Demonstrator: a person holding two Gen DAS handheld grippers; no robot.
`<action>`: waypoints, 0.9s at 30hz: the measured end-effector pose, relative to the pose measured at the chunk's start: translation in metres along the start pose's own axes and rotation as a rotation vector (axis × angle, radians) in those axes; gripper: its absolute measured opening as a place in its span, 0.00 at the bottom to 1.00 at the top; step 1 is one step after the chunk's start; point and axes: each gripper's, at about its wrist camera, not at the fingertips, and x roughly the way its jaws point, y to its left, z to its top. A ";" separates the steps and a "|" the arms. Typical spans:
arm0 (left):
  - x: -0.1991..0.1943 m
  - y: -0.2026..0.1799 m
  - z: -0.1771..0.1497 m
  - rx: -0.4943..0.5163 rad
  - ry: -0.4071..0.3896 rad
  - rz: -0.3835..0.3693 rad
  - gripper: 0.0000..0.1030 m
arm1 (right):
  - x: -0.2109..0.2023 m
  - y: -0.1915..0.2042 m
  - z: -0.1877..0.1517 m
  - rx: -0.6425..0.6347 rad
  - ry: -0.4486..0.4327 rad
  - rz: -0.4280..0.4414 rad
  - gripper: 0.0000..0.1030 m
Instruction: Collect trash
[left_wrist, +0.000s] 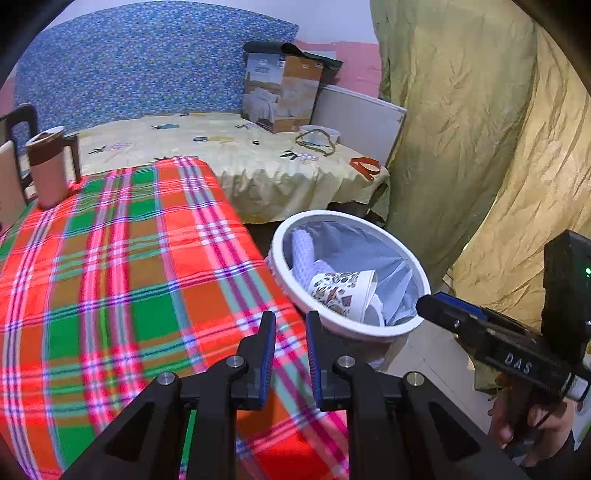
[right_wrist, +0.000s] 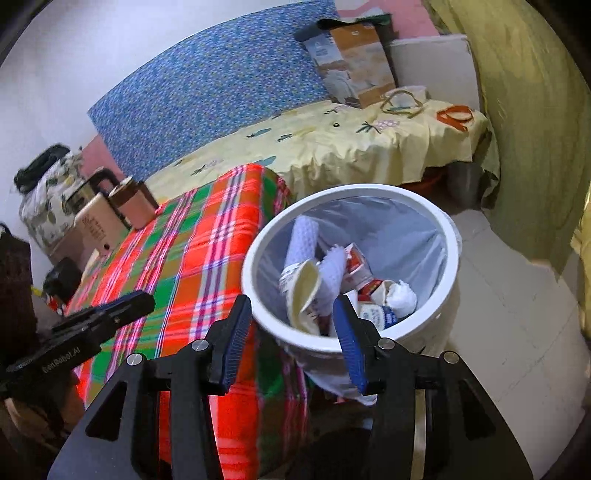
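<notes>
A white trash bin (left_wrist: 373, 331) with a pale liner stands on the floor beside the table; it also shows in the right wrist view (right_wrist: 452, 236). Inside lie a patterned paper cup (left_wrist: 343, 290), a crumpled cup (right_wrist: 304, 291), a white textured roll (right_wrist: 304, 236), red-and-white wrappers (right_wrist: 356, 266) and a white wad (right_wrist: 402, 295). My left gripper (left_wrist: 290, 328) is slightly open and empty above the table's corner. My right gripper (right_wrist: 291, 314) is open and empty above the bin's near rim; it also shows in the left wrist view (left_wrist: 428, 308).
The table has a red, green and white plaid cloth (left_wrist: 129, 277). A pink-and-brown jug (left_wrist: 48, 166) stands at its far left corner. Behind is a bed with a yellow sheet (left_wrist: 240, 155), a cardboard box (left_wrist: 282, 92) and straps (left_wrist: 365, 166). A yellow curtain (left_wrist: 480, 147) hangs at right.
</notes>
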 end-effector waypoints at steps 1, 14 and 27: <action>-0.003 0.001 -0.003 -0.003 -0.002 0.006 0.16 | 0.000 0.006 -0.003 -0.013 0.004 0.007 0.47; -0.052 0.022 -0.040 -0.037 -0.031 0.114 0.19 | -0.015 0.049 -0.022 -0.118 -0.009 0.022 0.47; -0.087 0.024 -0.067 -0.077 -0.061 0.167 0.19 | -0.033 0.075 -0.042 -0.188 -0.018 0.019 0.47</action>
